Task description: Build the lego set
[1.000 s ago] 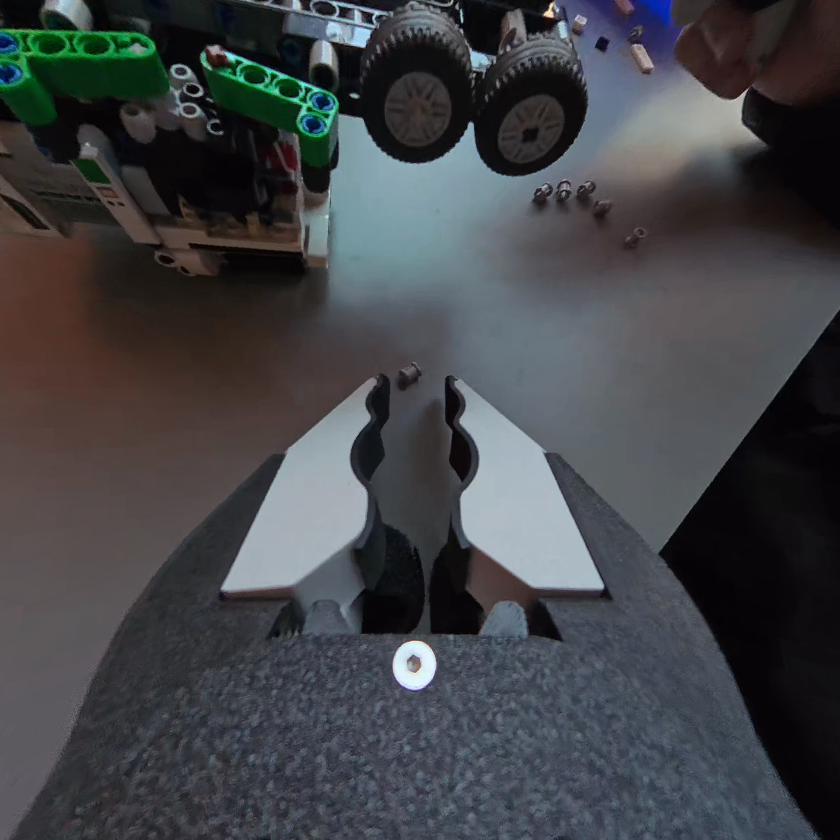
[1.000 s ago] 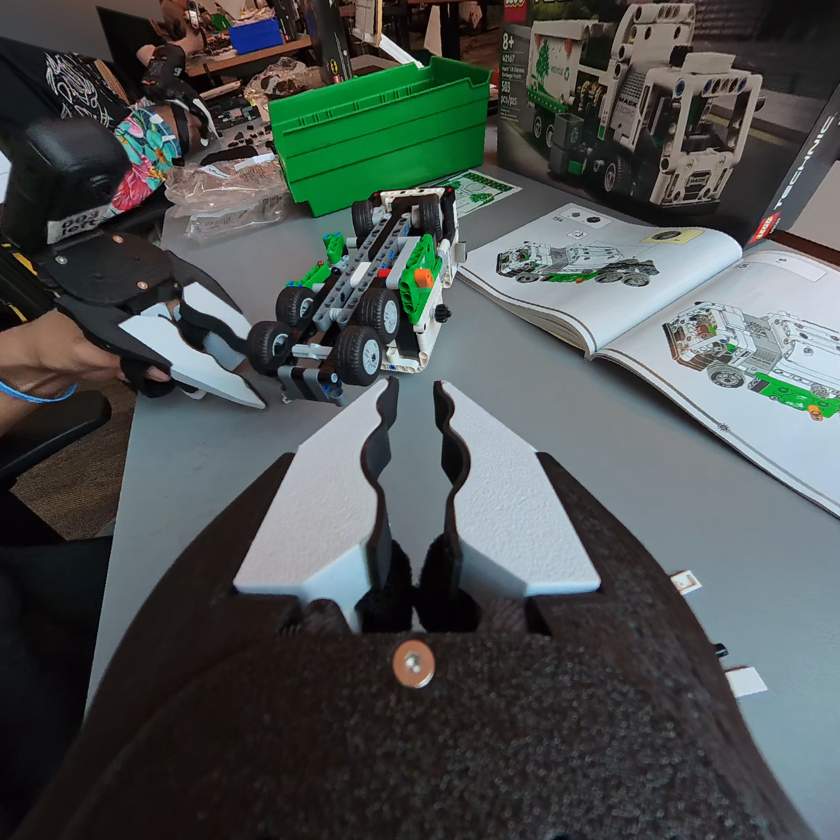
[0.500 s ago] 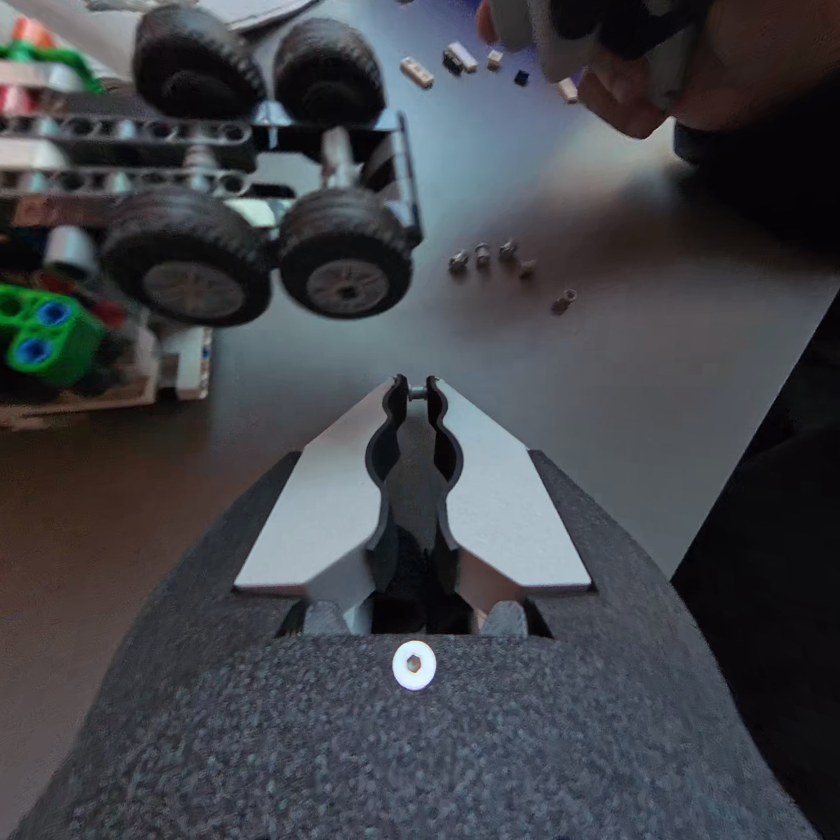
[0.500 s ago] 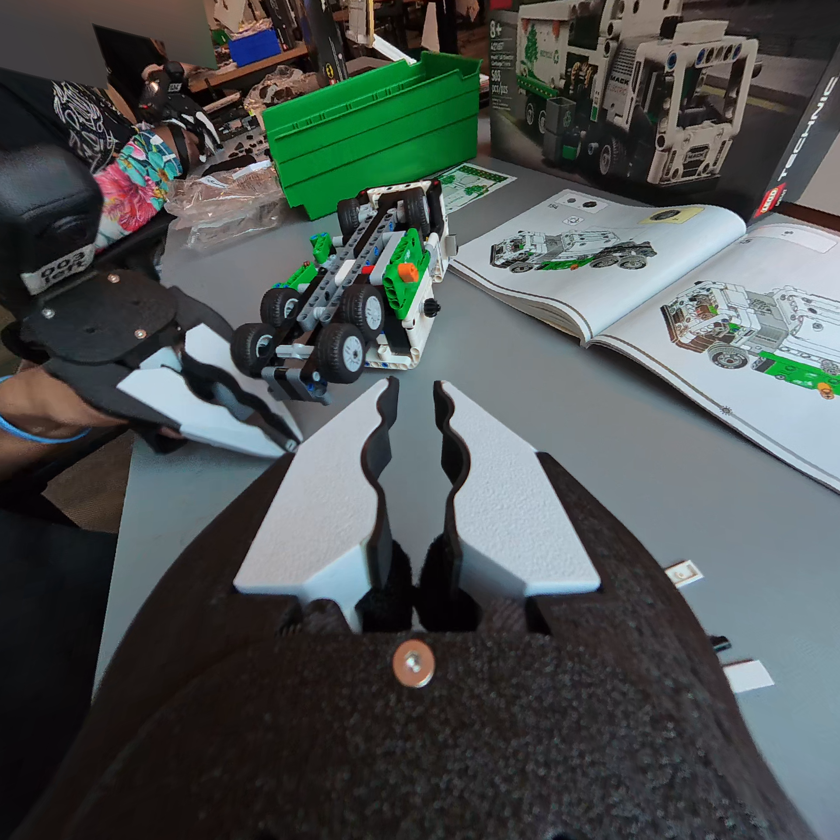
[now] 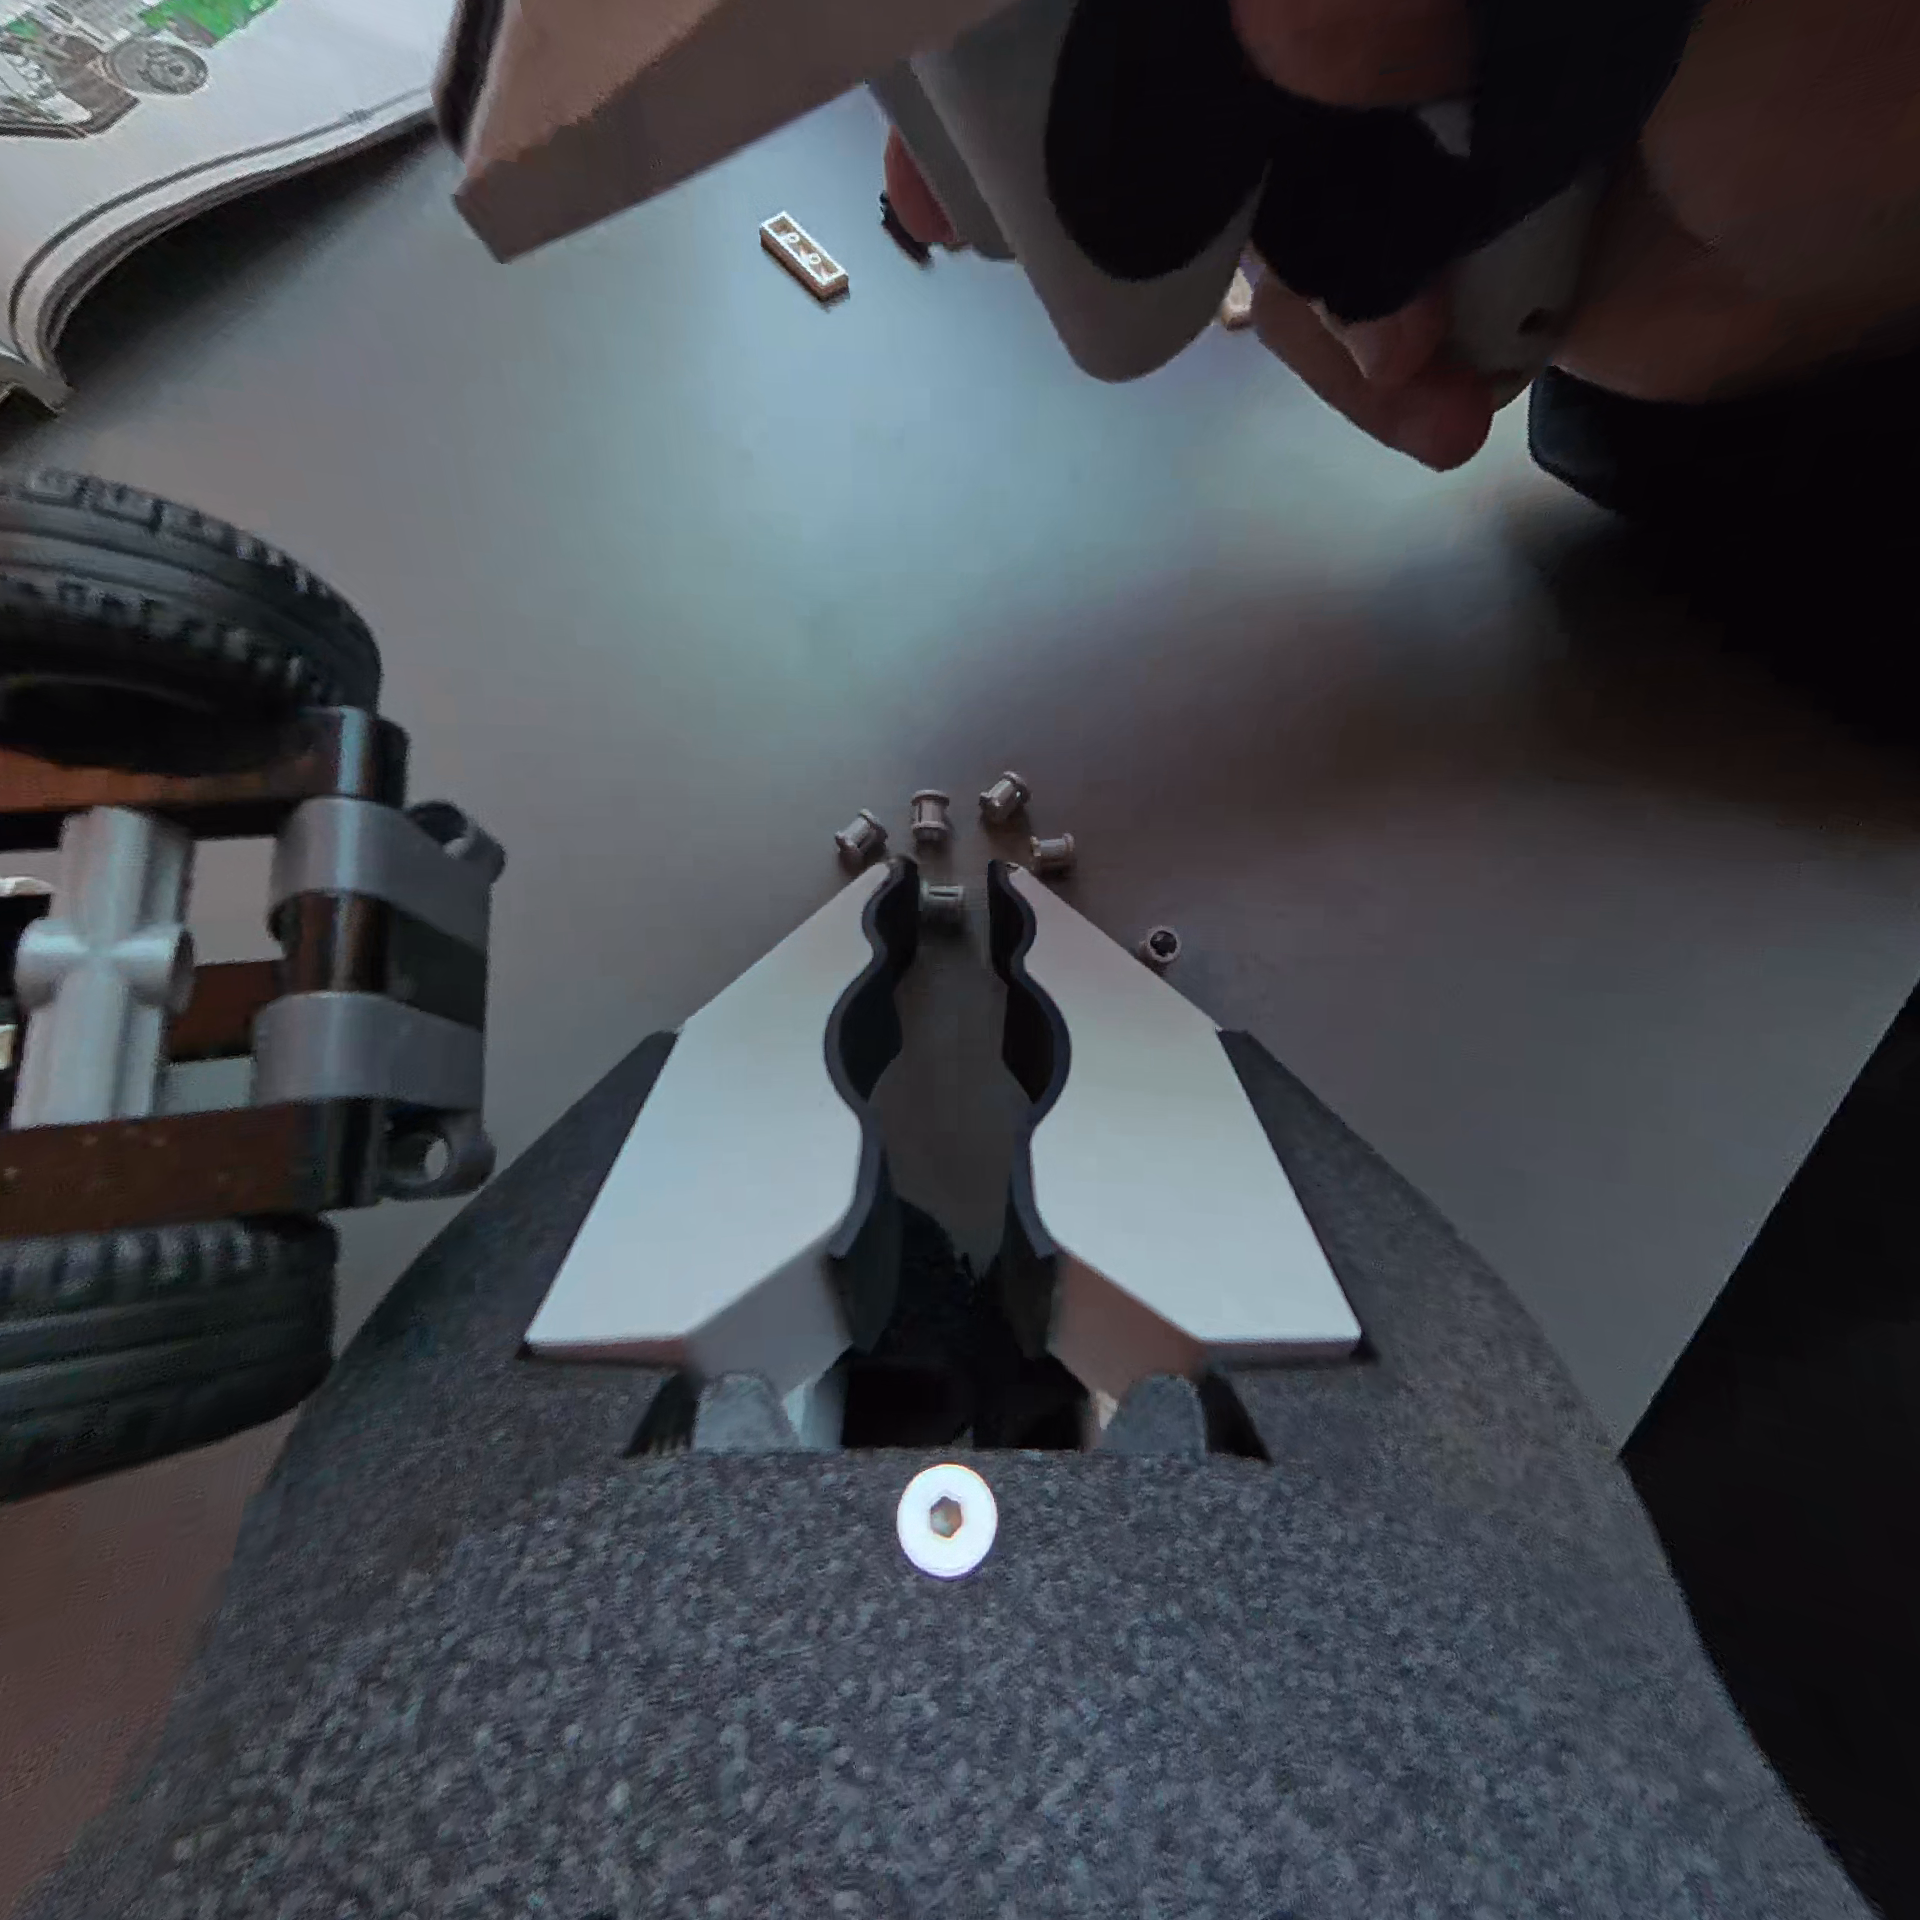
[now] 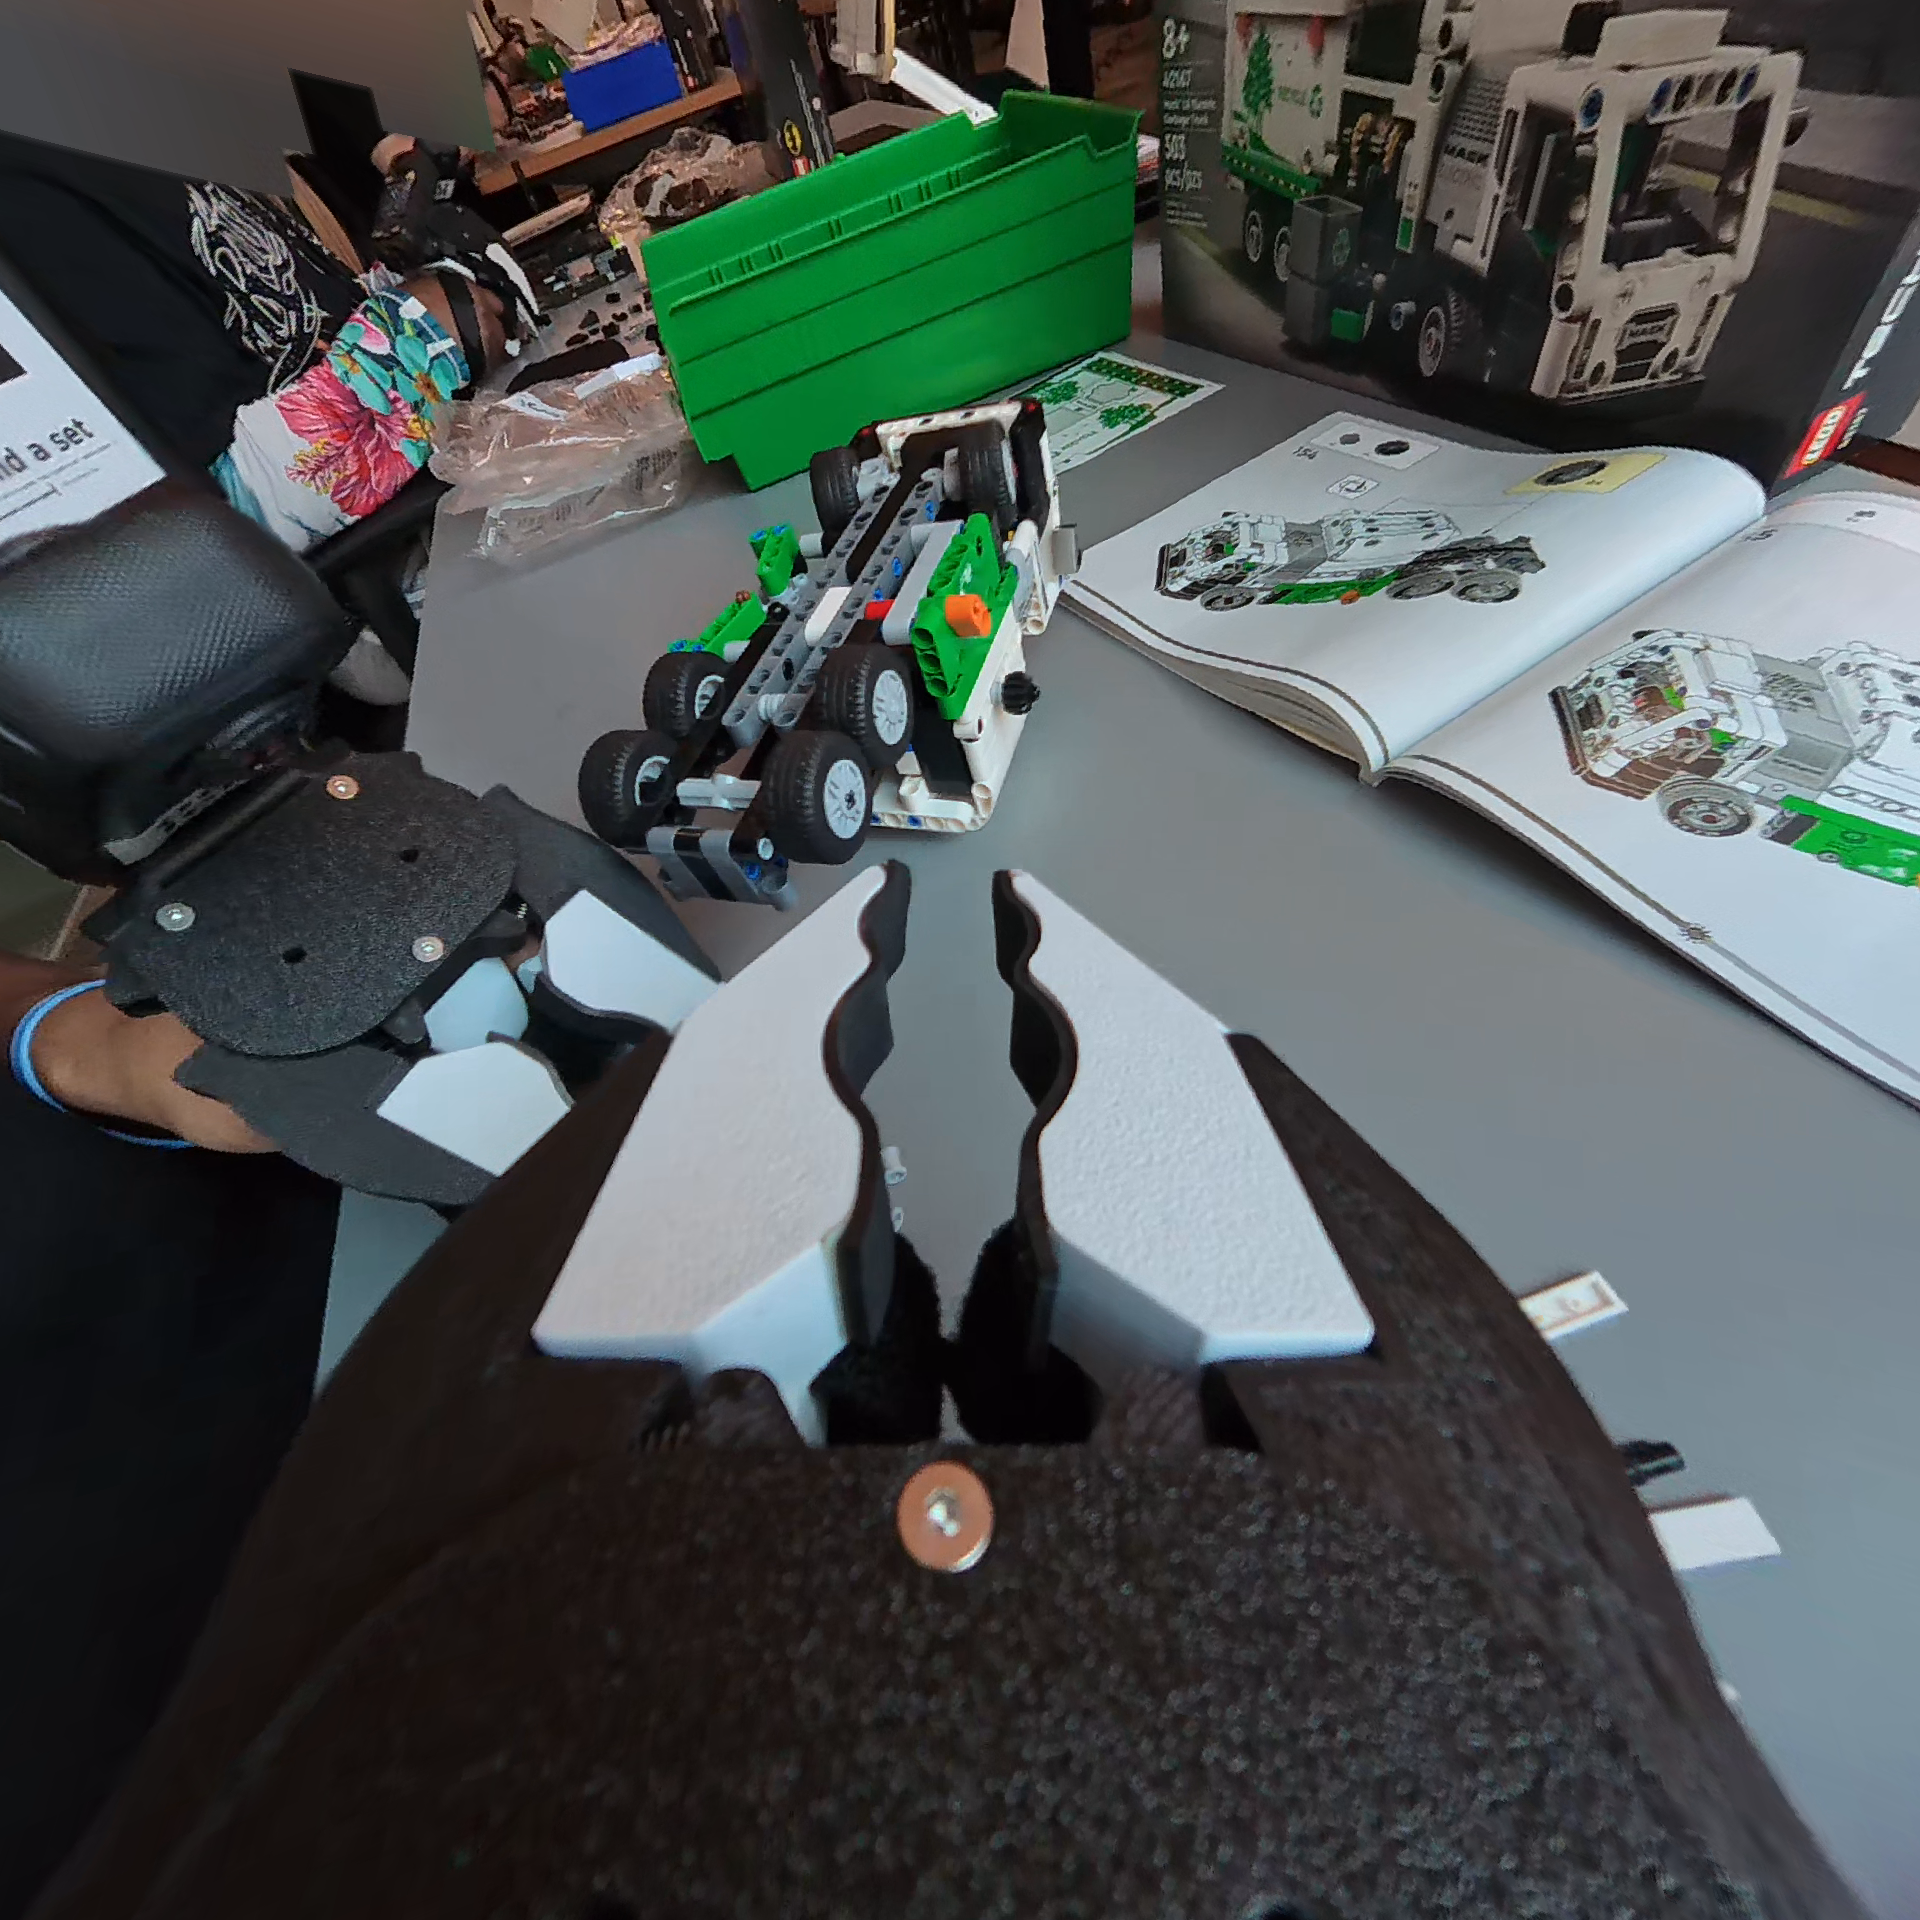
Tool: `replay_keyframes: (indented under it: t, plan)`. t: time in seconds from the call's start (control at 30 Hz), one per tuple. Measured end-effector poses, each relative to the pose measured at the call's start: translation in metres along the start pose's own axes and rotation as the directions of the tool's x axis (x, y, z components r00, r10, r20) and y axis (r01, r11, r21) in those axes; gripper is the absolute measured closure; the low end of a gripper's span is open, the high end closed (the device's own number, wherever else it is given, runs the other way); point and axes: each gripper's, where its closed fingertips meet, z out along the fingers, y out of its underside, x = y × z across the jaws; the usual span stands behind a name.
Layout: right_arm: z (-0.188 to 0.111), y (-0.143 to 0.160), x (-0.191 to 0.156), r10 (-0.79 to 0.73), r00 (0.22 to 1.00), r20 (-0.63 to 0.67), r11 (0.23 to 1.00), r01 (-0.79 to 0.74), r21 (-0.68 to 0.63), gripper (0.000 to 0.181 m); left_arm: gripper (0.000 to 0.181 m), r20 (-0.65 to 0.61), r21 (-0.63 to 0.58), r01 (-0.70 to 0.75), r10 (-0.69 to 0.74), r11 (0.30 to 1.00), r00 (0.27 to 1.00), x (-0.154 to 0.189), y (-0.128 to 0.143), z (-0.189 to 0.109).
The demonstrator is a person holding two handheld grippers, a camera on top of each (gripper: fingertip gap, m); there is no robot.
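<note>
One small pin [image 5: 943, 900] sits, seemingly loose, between left gripper [image 5: 945, 881] fingertips.

Grey table [image 6: 1299, 935], truck model [image 6: 862, 665], open manual [image 6: 1507, 623], green bin [image 6: 894, 281], small pins [image 5: 925, 816]

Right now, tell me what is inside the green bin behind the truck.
The green bin shows only its outer ribbed wall and rim. Its inside is hidden by that wall, so any contents cannot be seen. The truck stands in front of it.

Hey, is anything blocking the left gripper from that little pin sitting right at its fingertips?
Nothing visible is. The small pin lies on the table in the gap between the left gripper's open fingertips. The four other pins lie just beyond it.
</note>
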Motion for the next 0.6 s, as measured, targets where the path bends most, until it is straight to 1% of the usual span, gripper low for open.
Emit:
replay_keyframes:
  t: [0.03, 0.1, 0.17, 0.23, 0.27, 0.33, 0.37, 0.4, 0.43, 0.5, 0.53, 0.6]
  plan:
    - [0.002, 0.003, -0.004, 0.006, 1.0, 0.022, 1.0, -0.006, -0.018, 0.165, 0.165, 0.015, 0.008, -0.006, 0.006, 1.0, 1.0, -0.001, -0.001, -0.001]
    - [0.006, 0.006, -0.014, 0.021, 0.997, 0.07, 0.999, -0.019, -0.034, 0.163, 0.155, 0.044, 0.036, -0.003, 0.002, 0.999, 0.999, -0.003, -0.003, -0.005]
    - [0.009, 0.002, -0.022, 0.023, 0.995, 0.099, 1.0, -0.022, -0.009, 0.158, 0.15, 0.045, 0.091, 0.022, -0.026, 0.996, 0.999, -0.002, -0.007, -0.019]
    - [0.014, -0.002, -0.026, 0.03, 0.994, 0.106, 0.999, -0.032, 0.019, 0.154, 0.149, 0.048, 0.175, 0.038, -0.047, 0.984, 0.998, 0.0, -0.016, -0.044]
    - [0.018, -0.002, -0.026, 0.04, 0.994, 0.104, 0.999, -0.043, 0.02, 0.152, 0.148, 0.071, 0.226, 0.031, -0.048, 0.974, 0.996, -0.004, -0.021, -0.059]
    - [0.026, -0.001, -0.027, 0.079, 0.99, 0.115, 0.997, -0.079, 0.001, 0.15, 0.145, 0.16, 0.322, -0.012, -0.042, 0.947, 0.986, -0.021, -0.03, -0.091]
    - [0.031, 0.0, -0.029, 0.103, 0.986, 0.135, 0.995, -0.102, -0.015, 0.151, 0.136, 0.206, 0.364, -0.048, -0.03, 0.93, 0.978, -0.031, -0.034, -0.105]
    - [0.034, 0.0, -0.031, 0.138, 0.978, 0.159, 0.99, -0.135, -0.031, 0.15, 0.122, 0.253, 0.39, -0.098, -0.004, 0.915, 0.968, -0.041, -0.038, -0.114]
    - [0.036, -0.001, -0.033, 0.185, 0.963, 0.194, 0.983, -0.181, -0.043, 0.15, 0.113, 0.29, 0.386, -0.154, 0.038, 0.91, 0.956, -0.049, -0.038, -0.117]
    - [0.04, -0.004, -0.037, 0.297, 0.916, 0.269, 0.955, -0.288, -0.071, 0.146, 0.103, 0.332, 0.318, -0.252, 0.141, 0.914, 0.933, -0.061, -0.034, -0.111]
    - [0.042, -0.003, -0.037, 0.352, 0.888, 0.295, 0.936, -0.339, -0.096, 0.146, 0.101, 0.342, 0.299, -0.299, 0.191, 0.906, 0.92, -0.064, -0.035, -0.107]
    - [0.047, 0.002, -0.04, 0.449, 0.827, 0.338, 0.894, -0.421, -0.157, 0.144, 0.101, 0.363, 0.261, -0.398, 0.292, 0.88, 0.885, -0.065, -0.038, -0.098]
